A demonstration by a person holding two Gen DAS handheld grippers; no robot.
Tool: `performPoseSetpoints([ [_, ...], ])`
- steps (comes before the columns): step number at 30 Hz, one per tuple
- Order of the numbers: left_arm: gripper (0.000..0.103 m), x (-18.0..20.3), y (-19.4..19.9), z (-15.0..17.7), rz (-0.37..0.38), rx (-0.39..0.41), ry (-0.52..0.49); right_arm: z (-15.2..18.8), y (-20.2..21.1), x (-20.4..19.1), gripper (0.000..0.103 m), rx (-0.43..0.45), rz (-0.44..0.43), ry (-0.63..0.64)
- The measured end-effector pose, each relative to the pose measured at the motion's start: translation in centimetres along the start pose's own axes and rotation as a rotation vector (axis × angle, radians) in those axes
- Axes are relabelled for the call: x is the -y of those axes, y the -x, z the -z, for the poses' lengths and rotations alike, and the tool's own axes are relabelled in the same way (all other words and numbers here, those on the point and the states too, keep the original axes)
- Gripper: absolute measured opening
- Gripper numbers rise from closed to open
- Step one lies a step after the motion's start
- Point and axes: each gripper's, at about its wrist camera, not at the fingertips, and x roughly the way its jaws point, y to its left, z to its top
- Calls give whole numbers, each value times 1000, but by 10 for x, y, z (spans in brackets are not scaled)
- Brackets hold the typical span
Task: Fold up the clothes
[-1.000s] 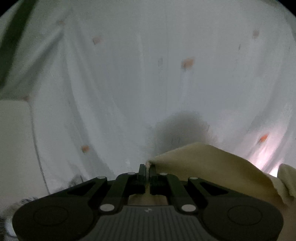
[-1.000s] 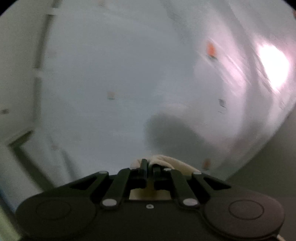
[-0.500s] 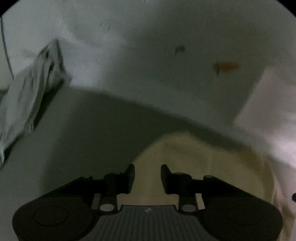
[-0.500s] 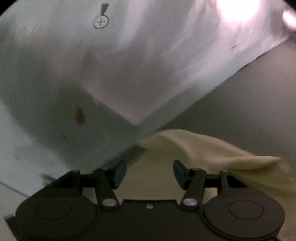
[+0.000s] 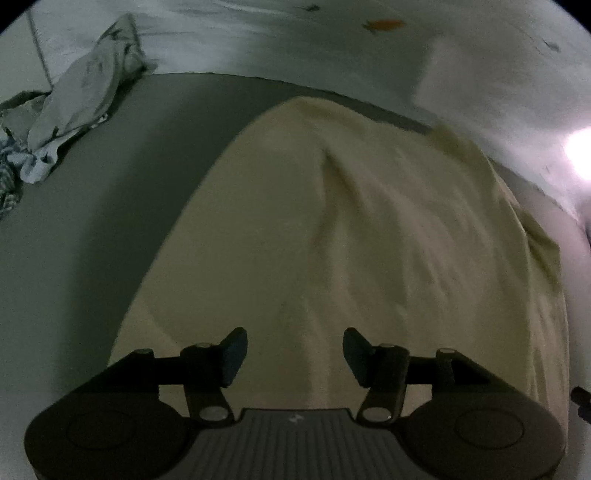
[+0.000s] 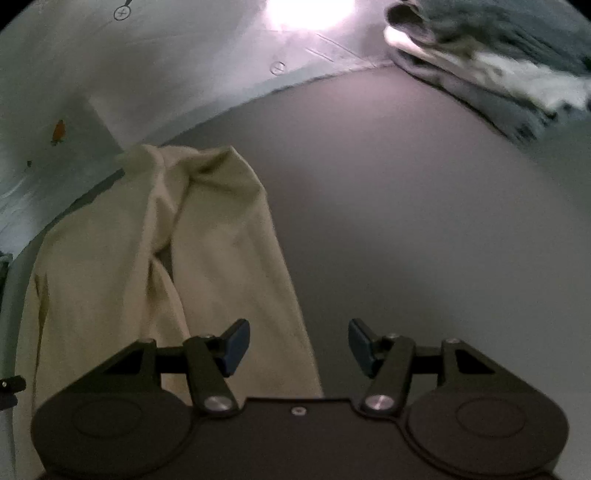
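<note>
Cream garment (image 5: 351,229) spread rumpled on grey tabletop (image 6: 406,206) against white wall (image 5: 258,44), crumpled grey clothes (image 5: 77,96) far left, folded pile (image 6: 491,70) far right, left gripper (image 5: 294,356) and right gripper (image 6: 299,347) wide apart, empty.

A plain indoor work station for sorting laundry is suggested rather than a furnished home. A bare grey tabletop (image 5: 92,229) fills the middle of both views and is backed by a white wall (image 6: 184,66), where screw heads (image 6: 122,13) are seen at the upper left of the right wrist view. Crumpled clothes (image 5: 74,96) are piled at the upper left of the left wrist view, and folded clothes (image 6: 491,62) are stacked at the upper right of the right one. A cream garment (image 5: 351,240) is spread at the centre.
</note>
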Motion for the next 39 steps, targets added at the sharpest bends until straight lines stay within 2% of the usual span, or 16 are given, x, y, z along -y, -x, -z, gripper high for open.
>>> performPoseSetpoints([
  [5,63,20,8,40,23,-49,-27,26,2,14,59,11,-36,35],
  [8,64,23,4,60,24,-103,-16,33,1,7,59,42,-27,137],
  [11,69,25,6,70,10,-93,-7,39,-2,-5,55,52,8,265],
  [14,85,27,3,72,21,-86,14,45,0,-9,41,69,0,332],
  [15,88,29,2,72,23,-84,19,46,1,-9,33,69,-13,342],
  [16,91,33,1,72,17,-83,14,45,1,-9,19,65,-38,353],
  [19,96,44,-1,76,-11,-86,-27,45,1,-4,2,58,-90,342],
  [22,97,47,-1,78,-30,-86,-46,36,4,3,2,80,-97,300],
  [26,99,46,-2,77,-23,-84,-20,5,28,12,2,246,34,372],
  [29,100,47,-2,77,-26,-84,-7,-18,61,11,1,468,210,484],
  [32,100,49,-2,78,-33,-85,-27,-18,89,4,2,698,379,604],
  [34,101,50,-1,79,-39,-84,-45,-5,85,4,2,756,480,669],
  [35,102,50,-1,80,-41,-84,-50,2,76,5,2,746,522,707],
  [36,102,51,-1,80,-41,-85,-54,9,59,10,2,678,551,746],
  [38,103,51,-1,79,-46,-90,-63,23,22,23,2,482,585,790],
  [39,103,49,0,79,-47,-93,-66,28,10,30,2,389,585,756],
])
